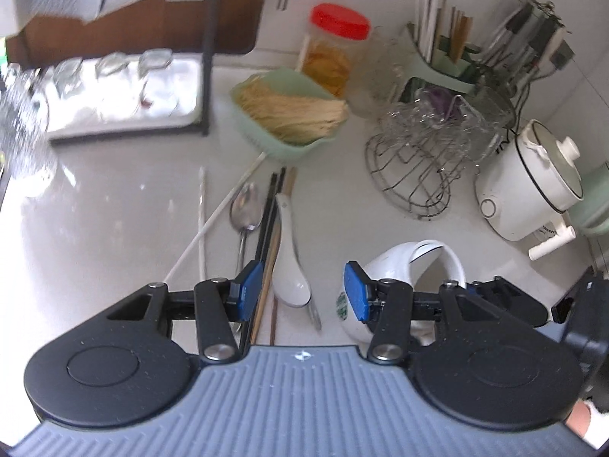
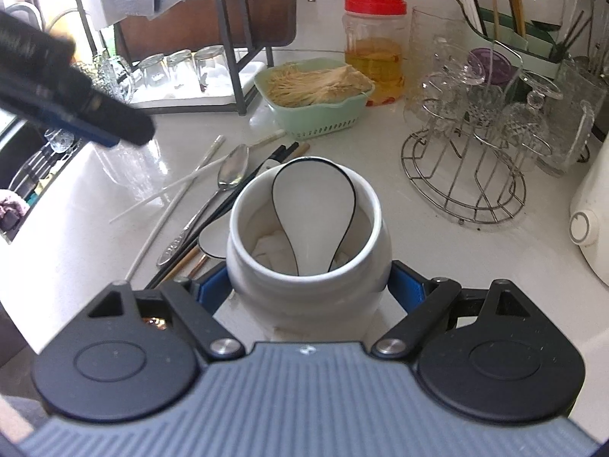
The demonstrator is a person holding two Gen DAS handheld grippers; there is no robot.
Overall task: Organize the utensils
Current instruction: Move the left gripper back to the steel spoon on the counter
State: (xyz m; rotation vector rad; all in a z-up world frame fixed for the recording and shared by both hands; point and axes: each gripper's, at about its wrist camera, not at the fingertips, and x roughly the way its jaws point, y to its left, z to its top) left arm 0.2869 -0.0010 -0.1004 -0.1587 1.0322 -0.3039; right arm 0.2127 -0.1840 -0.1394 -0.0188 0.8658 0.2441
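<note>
Beside the right gripper (image 2: pixel 310 291) jaws pinching the white jar (image 2: pixel 304 251), left gripper (image 1: pixel 300 293) jaws spread over seemingly loose chopsticks (image 1: pixel 268 243).

Left gripper (image 1: pixel 300 291) fingers apart and empty; right gripper (image 2: pixel 310 289) fingers clamped.

Upright white jar (image 2: pixel 308 262), spoon (image 2: pixel 314 205) inside

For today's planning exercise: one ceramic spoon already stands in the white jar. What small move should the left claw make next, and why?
Probably lower the left claw onto the white ceramic spoon on the counter and close. Its jaws stand open and empty above that spoon, beside the chopsticks and metal spoon, while the right claw grips the white jar, ready to receive it.
</note>
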